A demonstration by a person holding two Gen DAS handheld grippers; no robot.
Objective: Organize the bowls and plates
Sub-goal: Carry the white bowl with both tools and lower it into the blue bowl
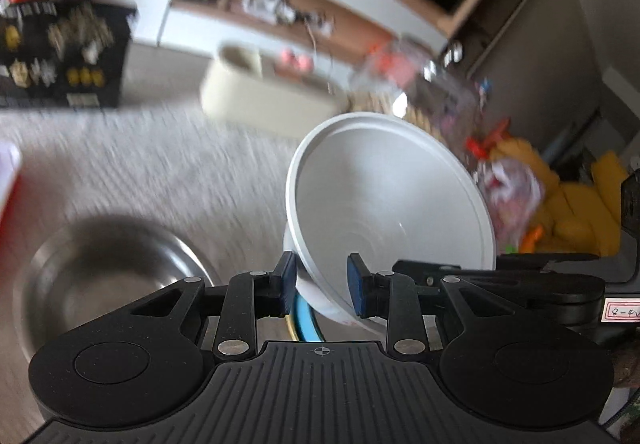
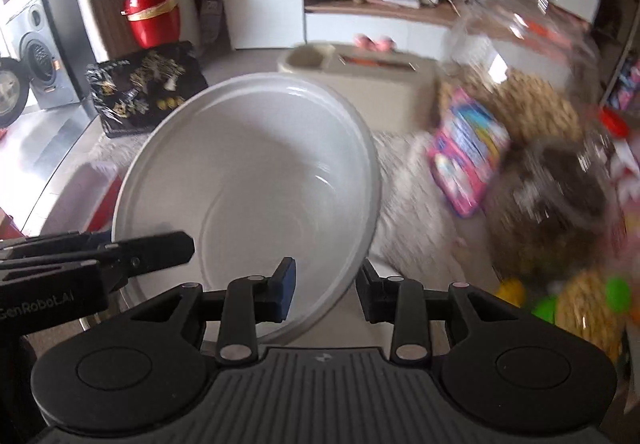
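A white bowl is held tilted in the air, its rim between the pads of my left gripper. The same white bowl fills the right wrist view, its near rim between the fingers of my right gripper, which is closed on it. The left gripper's body shows at the bowl's left side. A steel bowl stands on the pale cloth at the lower left of the left wrist view. A blue-and-yellow rim peeks out under the white bowl.
A beige holder stands behind. Clear jars of snacks and a pink packet crowd the right. A black patterned box and a red pot are at the back left. A yellow plush toy lies right.
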